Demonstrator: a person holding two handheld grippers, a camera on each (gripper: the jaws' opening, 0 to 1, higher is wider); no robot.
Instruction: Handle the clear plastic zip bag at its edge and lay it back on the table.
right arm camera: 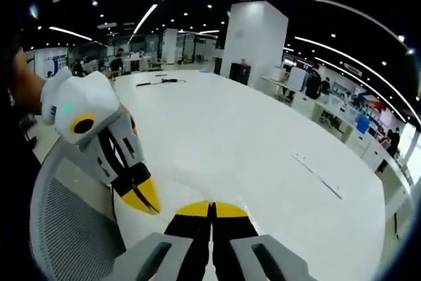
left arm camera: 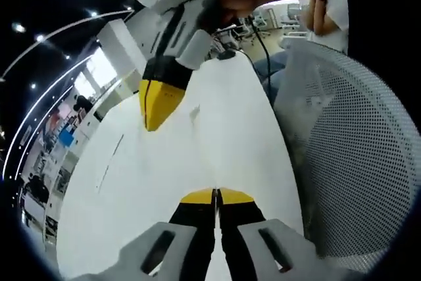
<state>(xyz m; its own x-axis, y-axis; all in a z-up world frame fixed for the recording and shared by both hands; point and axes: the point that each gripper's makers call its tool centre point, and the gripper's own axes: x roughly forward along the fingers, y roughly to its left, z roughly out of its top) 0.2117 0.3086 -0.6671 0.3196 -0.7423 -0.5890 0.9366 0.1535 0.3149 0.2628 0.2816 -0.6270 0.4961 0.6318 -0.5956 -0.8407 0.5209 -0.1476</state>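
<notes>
The clear zip bag (right arm camera: 317,175) lies flat on the white table (right arm camera: 217,136). Little of it shows beyond a thin pale strip along its edge, seen again in the left gripper view as the zip bag (left arm camera: 109,162). My left gripper (left arm camera: 215,195) is shut, its yellow tips pressed together with nothing visible between them, over the near part of the table (left arm camera: 217,143). My right gripper (right arm camera: 210,210) is shut too and looks empty. Each shows in the other's view: the right gripper (left arm camera: 158,106) held by a hand, the left gripper (right arm camera: 143,197) at the left. Both stand apart from the bag.
A grey mesh chair back (left arm camera: 355,149) stands close beside the table edge, also seen as the chair (right arm camera: 66,228). Dark cables and small items (right arm camera: 161,81) lie at the table's far end. A white pillar (right arm camera: 256,37) and desks with people stand beyond.
</notes>
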